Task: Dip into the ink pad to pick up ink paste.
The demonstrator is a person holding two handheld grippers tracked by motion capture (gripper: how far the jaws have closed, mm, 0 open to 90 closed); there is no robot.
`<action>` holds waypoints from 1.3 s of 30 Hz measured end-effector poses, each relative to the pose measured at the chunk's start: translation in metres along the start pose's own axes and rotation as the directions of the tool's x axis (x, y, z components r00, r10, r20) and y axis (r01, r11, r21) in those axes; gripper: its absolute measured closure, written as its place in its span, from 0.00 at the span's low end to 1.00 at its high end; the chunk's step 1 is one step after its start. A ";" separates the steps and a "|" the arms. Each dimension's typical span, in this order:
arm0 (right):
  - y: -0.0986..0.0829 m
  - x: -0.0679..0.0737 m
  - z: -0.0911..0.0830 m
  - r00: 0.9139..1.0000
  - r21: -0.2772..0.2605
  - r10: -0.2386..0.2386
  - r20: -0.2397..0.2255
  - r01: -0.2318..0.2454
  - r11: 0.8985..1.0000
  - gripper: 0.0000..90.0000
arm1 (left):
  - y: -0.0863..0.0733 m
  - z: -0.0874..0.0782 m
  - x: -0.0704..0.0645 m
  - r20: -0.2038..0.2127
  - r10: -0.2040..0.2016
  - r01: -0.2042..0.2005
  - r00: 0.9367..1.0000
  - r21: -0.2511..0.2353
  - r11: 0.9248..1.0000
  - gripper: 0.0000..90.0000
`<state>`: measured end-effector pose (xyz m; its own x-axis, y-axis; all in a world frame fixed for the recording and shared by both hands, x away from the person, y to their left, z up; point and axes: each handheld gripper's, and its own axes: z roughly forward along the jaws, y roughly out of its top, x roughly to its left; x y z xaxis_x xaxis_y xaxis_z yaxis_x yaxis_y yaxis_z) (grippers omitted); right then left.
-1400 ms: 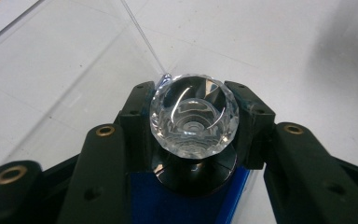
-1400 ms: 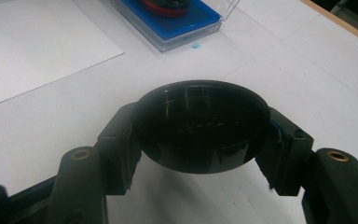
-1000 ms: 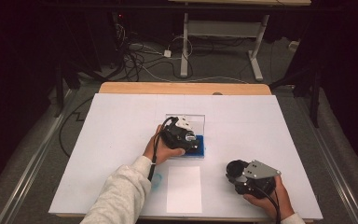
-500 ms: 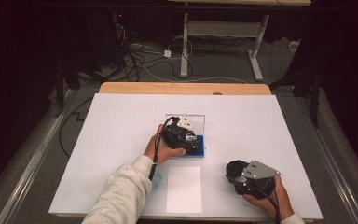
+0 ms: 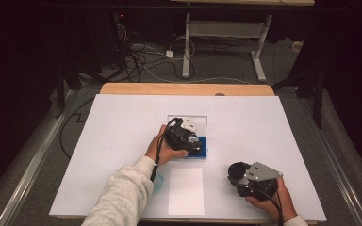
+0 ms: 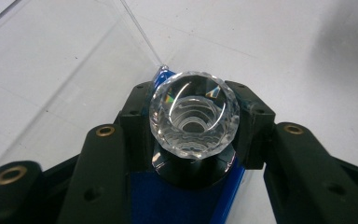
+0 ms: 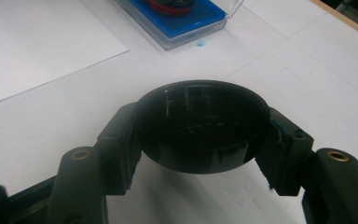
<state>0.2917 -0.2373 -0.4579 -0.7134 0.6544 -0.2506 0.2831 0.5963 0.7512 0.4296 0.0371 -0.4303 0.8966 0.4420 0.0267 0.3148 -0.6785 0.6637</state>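
White table, dim room behind: a faceted crystal piece is gripped over its blue case while a black lid is held aside.

The crystal piece is clamped between the jaws of the left gripper, above a dark base on the blue tray of the clear-lidded case. The black lid is pinched by the right gripper, low near the table's front edge. Whether the crystal is being set in or lifted out cannot be told; the lid is judged not yet fitted.
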 end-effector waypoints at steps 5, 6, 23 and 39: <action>0.000 0.000 0.000 1.000 0.001 -0.006 -0.001 0.006 1.000 0.43 | 0.000 0.000 0.000 0.003 0.001 -0.001 1.000 0.002 1.000 0.61; 0.000 0.000 0.000 1.000 0.000 -0.004 0.000 0.004 1.000 0.43 | 0.000 0.000 0.001 0.006 -0.002 0.002 1.000 0.002 1.000 0.61; 0.001 0.000 -0.001 1.000 -0.005 0.004 0.012 -0.004 1.000 0.43 | 0.001 0.001 0.000 -0.002 0.006 -0.006 1.000 0.009 1.000 0.61; 0.001 0.000 -0.001 1.000 -0.009 0.002 0.005 -0.002 1.000 0.43 | 0.002 0.000 -0.003 -0.017 0.010 -0.009 1.000 0.020 1.000 0.61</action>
<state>0.2912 -0.2373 -0.4559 -0.7098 0.6578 -0.2520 0.2788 0.5909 0.7571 0.4282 0.0340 -0.4290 0.8942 0.4454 0.0458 0.3125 -0.6941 0.6485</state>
